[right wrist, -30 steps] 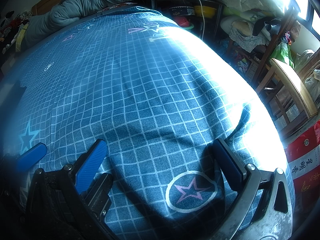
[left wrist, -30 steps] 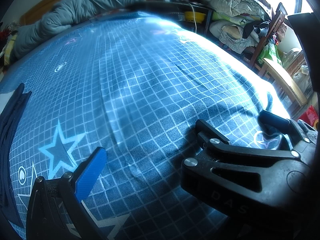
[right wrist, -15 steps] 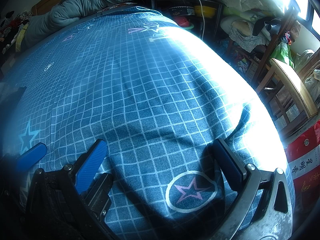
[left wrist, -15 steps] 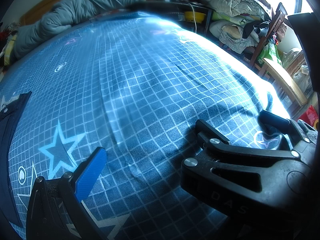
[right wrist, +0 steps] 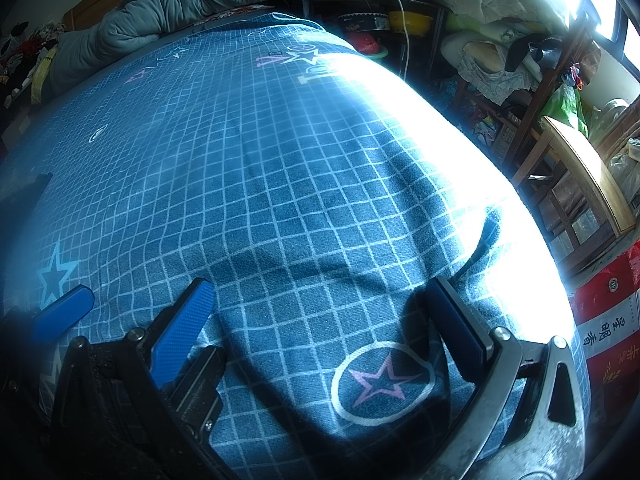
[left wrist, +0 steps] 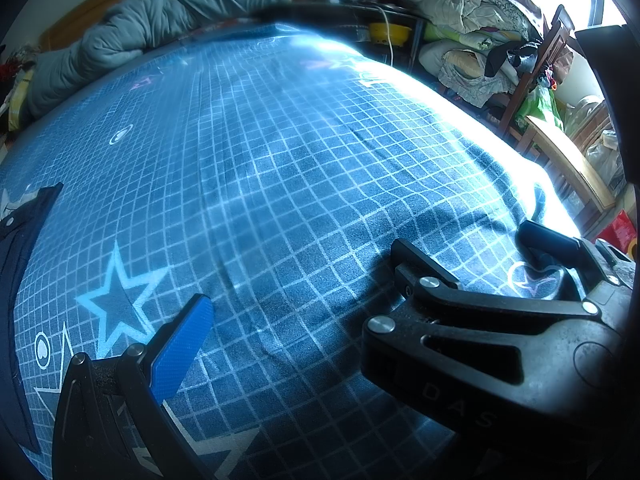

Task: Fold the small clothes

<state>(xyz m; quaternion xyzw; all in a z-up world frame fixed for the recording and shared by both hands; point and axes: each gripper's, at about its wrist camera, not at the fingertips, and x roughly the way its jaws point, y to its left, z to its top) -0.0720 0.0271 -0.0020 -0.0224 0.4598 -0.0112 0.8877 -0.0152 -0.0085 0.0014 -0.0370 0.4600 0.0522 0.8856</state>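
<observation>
Both tools hover low over the bed point(right wrist: 280, 168), side by side. Right tool point(right wrist: 320, 328) jaws spread wide, nothing between them; left tool point(left wrist: 296, 284) likewise wide and empty, its right finger hidden behind the right tool's body. Probably idle, waiting on a garment. Dark navy garment point(left wrist: 16, 264) lies at the bed's far left edge, well apart from both tools. Long axis seems to run toward the pillow end; mostly cropped, so orientation uncertain.
</observation>
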